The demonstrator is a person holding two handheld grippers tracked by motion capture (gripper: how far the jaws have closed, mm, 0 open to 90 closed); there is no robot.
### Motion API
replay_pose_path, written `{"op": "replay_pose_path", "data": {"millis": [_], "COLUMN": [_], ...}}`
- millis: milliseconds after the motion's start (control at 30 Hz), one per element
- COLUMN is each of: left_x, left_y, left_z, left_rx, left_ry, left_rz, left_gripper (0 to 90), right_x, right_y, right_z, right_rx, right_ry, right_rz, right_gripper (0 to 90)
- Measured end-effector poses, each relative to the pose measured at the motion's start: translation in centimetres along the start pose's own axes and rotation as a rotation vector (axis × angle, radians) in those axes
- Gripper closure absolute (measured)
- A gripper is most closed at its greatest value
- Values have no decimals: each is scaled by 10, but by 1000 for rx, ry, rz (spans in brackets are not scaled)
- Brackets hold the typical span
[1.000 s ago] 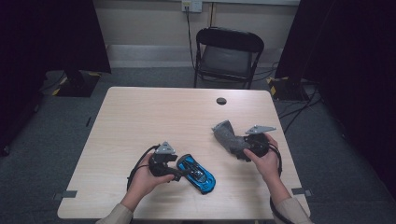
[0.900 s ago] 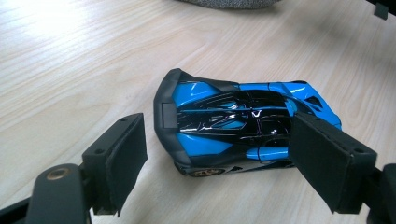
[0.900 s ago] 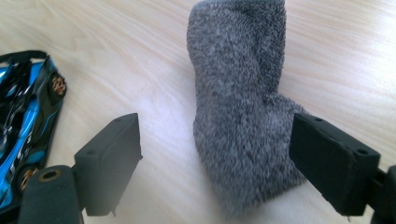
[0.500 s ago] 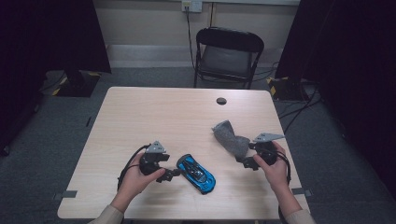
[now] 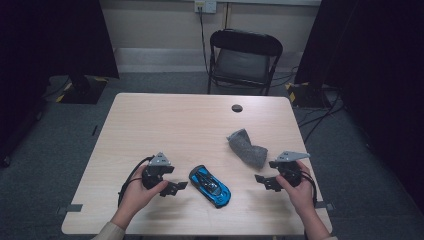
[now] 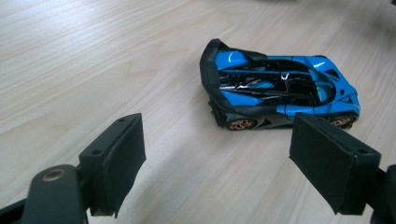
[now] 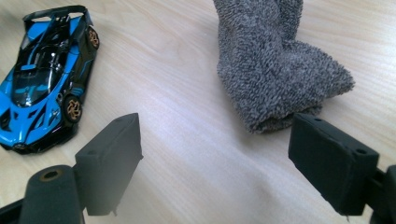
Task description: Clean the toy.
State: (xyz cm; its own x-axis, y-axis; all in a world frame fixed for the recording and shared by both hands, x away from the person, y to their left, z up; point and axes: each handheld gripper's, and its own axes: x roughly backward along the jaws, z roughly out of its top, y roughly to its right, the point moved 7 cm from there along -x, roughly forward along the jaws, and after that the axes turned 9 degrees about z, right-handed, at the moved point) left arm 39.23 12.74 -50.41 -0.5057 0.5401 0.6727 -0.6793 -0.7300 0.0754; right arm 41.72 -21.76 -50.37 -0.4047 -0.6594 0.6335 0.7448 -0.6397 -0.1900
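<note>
Centrally, between the two tools, a blue-and-black toy sports car (image 5: 210, 186) rests on its wheels on the pale wooden desk (image 5: 170, 125). Left tool (image 5: 174, 187), held in the person's left hand (image 5: 137, 192): jaws spread wide and empty, with the car just beyond them, its rear wing toward the left jaw in the left gripper view (image 6: 280, 88). Right tool (image 5: 264, 181), held in the right hand (image 5: 299, 192): jaws likewise wide apart, holding nothing. A grey terry sock (image 5: 246, 148), folded, lies just ahead of the right tool, its end near the right jaw (image 7: 275, 65); the car lies beyond the left jaw (image 7: 46, 74).
</note>
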Motion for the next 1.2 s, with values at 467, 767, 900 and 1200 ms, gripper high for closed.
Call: {"op": "replay_pose_path", "data": {"millis": [467,767,900,1200], "left_x": [10,14,16,17], "left_y": [-18,-29,-33,-41], "left_z": [-18,-29,-33,-41], "left_rx": [10,27,32,33], "left_ry": [-9,-18,-21,-23], "left_rz": [17,33,40,54], "left_gripper": [180,180,180,180], "right_x": [3,7,8,10], "right_y": [-6,-7,-7,-6], "right_z": [-19,-33,-39,-48], "right_rx": [-6,-16,-20,-24], "right_ry": [-15,-27,-28,-35], "right_rz": [7,7,5,-1], "right_gripper": [181,181,182,185]}}
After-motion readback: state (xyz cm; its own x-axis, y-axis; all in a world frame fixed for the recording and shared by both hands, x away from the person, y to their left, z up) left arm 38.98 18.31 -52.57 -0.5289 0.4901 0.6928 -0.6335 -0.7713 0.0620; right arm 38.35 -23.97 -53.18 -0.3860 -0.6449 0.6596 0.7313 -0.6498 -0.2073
